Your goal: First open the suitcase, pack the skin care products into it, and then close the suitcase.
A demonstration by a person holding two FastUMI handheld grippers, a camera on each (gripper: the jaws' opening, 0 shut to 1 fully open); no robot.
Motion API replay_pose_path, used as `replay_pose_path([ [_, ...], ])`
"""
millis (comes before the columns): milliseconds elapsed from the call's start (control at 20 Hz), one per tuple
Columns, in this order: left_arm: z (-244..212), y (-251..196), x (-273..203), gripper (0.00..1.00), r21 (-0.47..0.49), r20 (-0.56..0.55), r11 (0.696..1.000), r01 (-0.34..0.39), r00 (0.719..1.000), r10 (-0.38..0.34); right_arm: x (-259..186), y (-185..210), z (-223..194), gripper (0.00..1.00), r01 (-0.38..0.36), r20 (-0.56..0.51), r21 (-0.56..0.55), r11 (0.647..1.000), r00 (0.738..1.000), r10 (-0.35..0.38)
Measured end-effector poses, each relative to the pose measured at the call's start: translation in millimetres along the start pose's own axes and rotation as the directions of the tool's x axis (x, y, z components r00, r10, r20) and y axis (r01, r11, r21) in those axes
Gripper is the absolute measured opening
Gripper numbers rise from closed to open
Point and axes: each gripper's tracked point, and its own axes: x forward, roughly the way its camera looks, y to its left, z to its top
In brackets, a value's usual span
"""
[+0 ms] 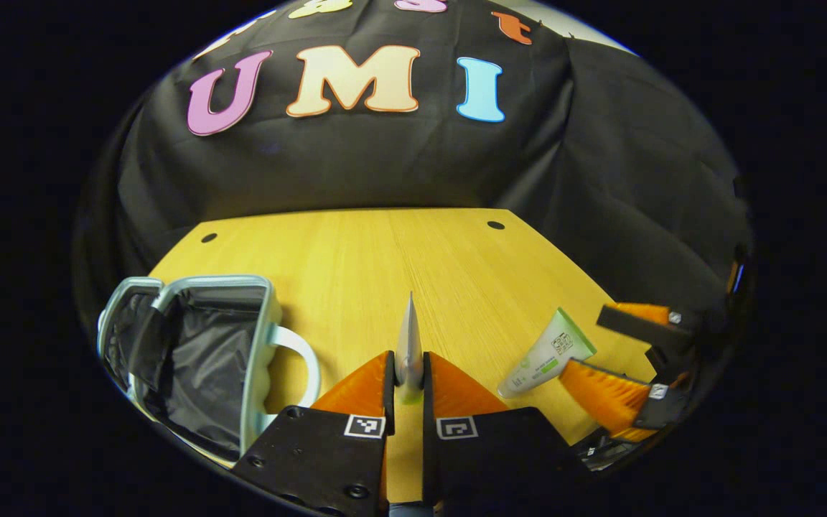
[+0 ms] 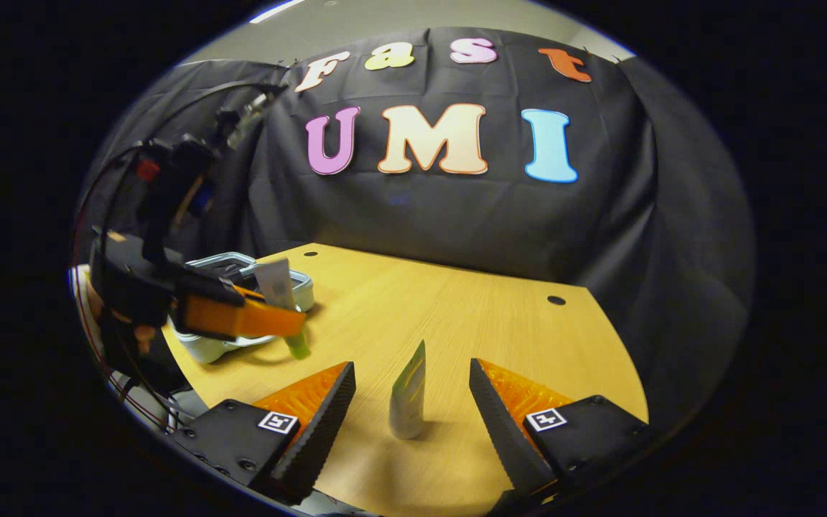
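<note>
A small pale suitcase (image 1: 259,337) lies open at the table's left, its dark lining showing; in the right gripper view the suitcase (image 2: 221,346) sits behind my left gripper (image 2: 291,323). My left gripper (image 1: 408,355) is shut on a grey skin care tube (image 1: 409,337), held edge-on above the table; that held tube (image 2: 277,283) hangs with its green cap down, beside the suitcase. A second white-and-green tube (image 2: 408,395) stands on the table between the fingers of my open right gripper (image 2: 410,368), untouched. That second tube (image 1: 546,355) and my right gripper (image 1: 582,341) show at right.
The wooden table (image 2: 456,316) has two small dark holes near its far edge. Black cloth walls close the back and both sides. A hand and cables (image 2: 126,237) sit behind my left gripper.
</note>
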Motion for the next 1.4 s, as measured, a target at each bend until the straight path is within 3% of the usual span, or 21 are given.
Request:
replay_pose_path([
  [300, 13, 34, -32, 0.12, -0.014, 0.002, 0.995, -0.098, 0.995, 0.098, 34, 17, -45, 0.80, -0.037, -0.075, 0.027, 0.999, 0.996, 0.039],
  [350, 10, 40, -36, 0.11, -0.010, -0.009, 0.993, -0.114, 0.993, 0.114, 37, 11, -45, 0.68, -0.012, -0.075, 0.021, 1.000, 0.997, 0.013],
  [450, 7, 54, -44, 0.12, -0.007, -0.024, 0.989, -0.148, 0.989, 0.147, 42, 9, -42, 0.34, 0.006, -0.085, 0.065, 0.998, 0.996, -0.001],
  [550, 4, 71, -49, 0.12, -0.006, -0.036, 0.984, -0.177, 0.984, 0.177, 42, 8, -35, 0.27, 0.011, -0.106, 0.094, 0.996, 0.994, -0.001],
  [700, -2, 101, -55, 0.12, -0.009, -0.073, 0.977, -0.212, 0.975, 0.211, 42, 17, -14, 0.26, -0.028, -0.120, 0.137, 0.990, 0.992, 0.045],
  [850, -16, 151, -61, 0.11, 0.055, -0.147, 0.955, -0.291, 0.944, 0.296, 40, 35, 25, 0.22, -0.041, -0.089, 0.169, 0.985, 0.994, 0.057],
  [900, -22, 165, -63, 0.12, 0.058, -0.174, 0.952, -0.302, 0.936, 0.307, 40, 44, 38, 0.26, -0.054, -0.079, 0.177, 0.983, 0.994, 0.069],
  [1150, -54, 212, -61, 0.12, 0.046, -0.300, 0.952, -0.301, 0.905, 0.301, 47, 117, 99, 0.25, -0.160, -0.003, 0.200, 0.967, 0.987, 0.164],
  [1350, -77, 232, -53, 0.12, 0.021, -0.352, 0.964, -0.266, 0.900, 0.256, 61, 186, 109, 0.22, -0.232, -0.027, 0.194, 0.953, 0.970, 0.242],
  [1400, -85, 236, -52, 0.11, 0.000, -0.376, 0.965, -0.262, 0.894, 0.243, 64, 200, 107, 0.26, -0.246, -0.038, 0.183, 0.952, 0.966, 0.257],
])
